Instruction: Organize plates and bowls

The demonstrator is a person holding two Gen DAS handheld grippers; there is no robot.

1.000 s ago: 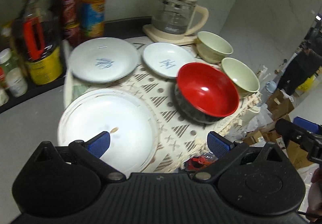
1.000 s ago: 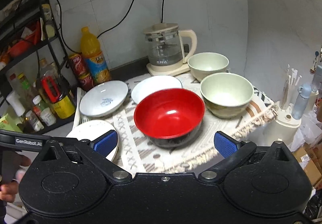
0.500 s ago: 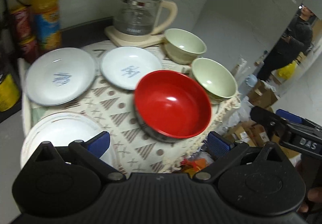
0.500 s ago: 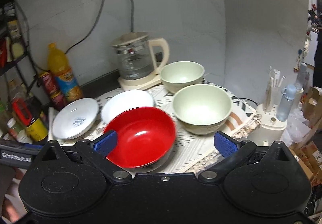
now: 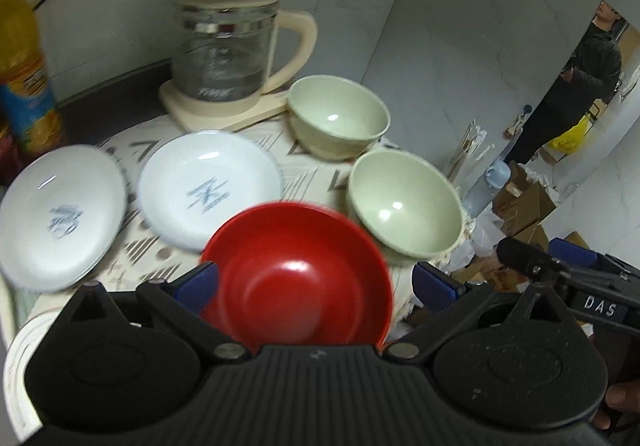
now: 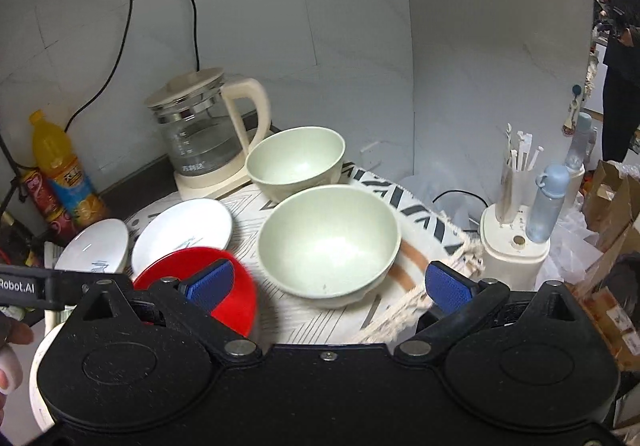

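Both views swung rightward since earlier. Now red bowl (image 5: pixel 298 278) dead ahead of my left gripper (image 5: pixel 316 284), near green bowl (image 6: pixel 328 240) ahead of right gripper (image 6: pixel 328 286); both spread wide, empty.

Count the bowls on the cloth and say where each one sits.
3. A green bowl beside the kettle, a second green bowl nearer the cloth's front edge, and a red bowl left of that. None looks hidden.

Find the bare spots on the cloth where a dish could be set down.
Bare cloth shows in front of the near green bowl, beside the red bowl. Another strip lies between that bowl and the white plate. Elsewhere dishes crowd together.
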